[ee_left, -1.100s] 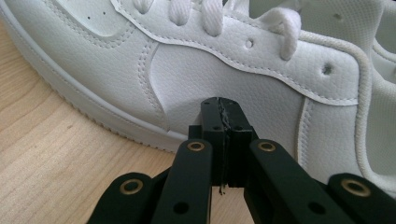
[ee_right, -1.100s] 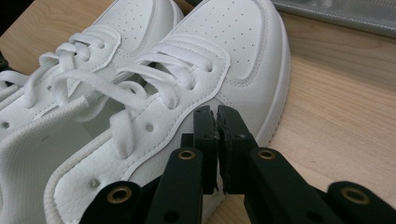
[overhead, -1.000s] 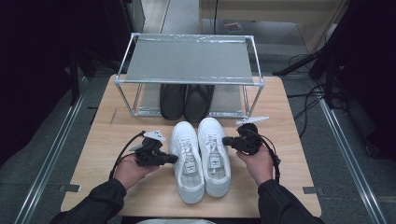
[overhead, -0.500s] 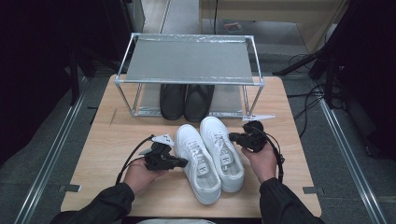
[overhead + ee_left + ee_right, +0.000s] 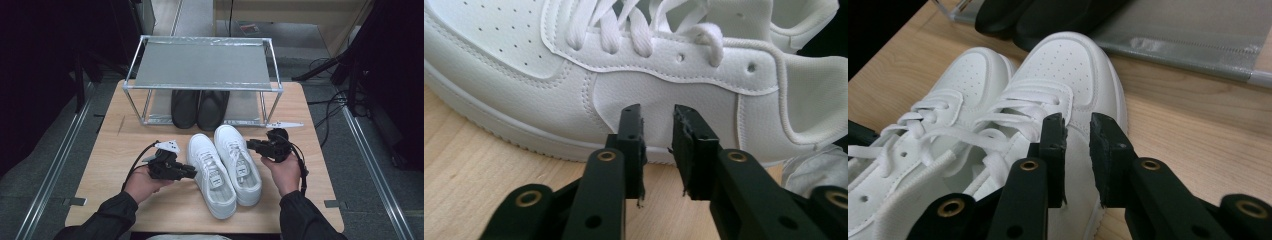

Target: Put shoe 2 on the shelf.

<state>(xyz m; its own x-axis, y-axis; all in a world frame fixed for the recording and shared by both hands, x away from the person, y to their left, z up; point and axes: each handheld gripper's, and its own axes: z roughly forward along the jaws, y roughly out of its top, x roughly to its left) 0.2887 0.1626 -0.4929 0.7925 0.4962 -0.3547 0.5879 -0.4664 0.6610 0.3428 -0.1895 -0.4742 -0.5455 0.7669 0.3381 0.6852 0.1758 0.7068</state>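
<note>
Two white lace-up sneakers, the left one [image 5: 212, 175] and the right one [image 5: 239, 162], lie side by side on the wooden table [image 5: 125, 150], toes toward the rack. My left gripper [image 5: 191, 173] sits at the left sneaker's outer side [image 5: 664, 95]. Its jaws [image 5: 658, 131] have just been opening and stand a little apart with nothing between them. My right gripper [image 5: 251, 145] is by the right sneaker's outer side [image 5: 1068, 65]. Its jaws [image 5: 1078, 132] have also just been opening, and the gap is empty.
A metal-framed rack [image 5: 202, 65] stands at the back of the table, with a pair of black shoes [image 5: 199, 107] under its shelf. A thin white pointed piece [image 5: 285, 125] lies to the right of the rack's foot. Bare wood lies at the table's left.
The white pair has swung so the heels sit further right. Both hands followed the shoes. Both grippers' jaws have parted a little.
</note>
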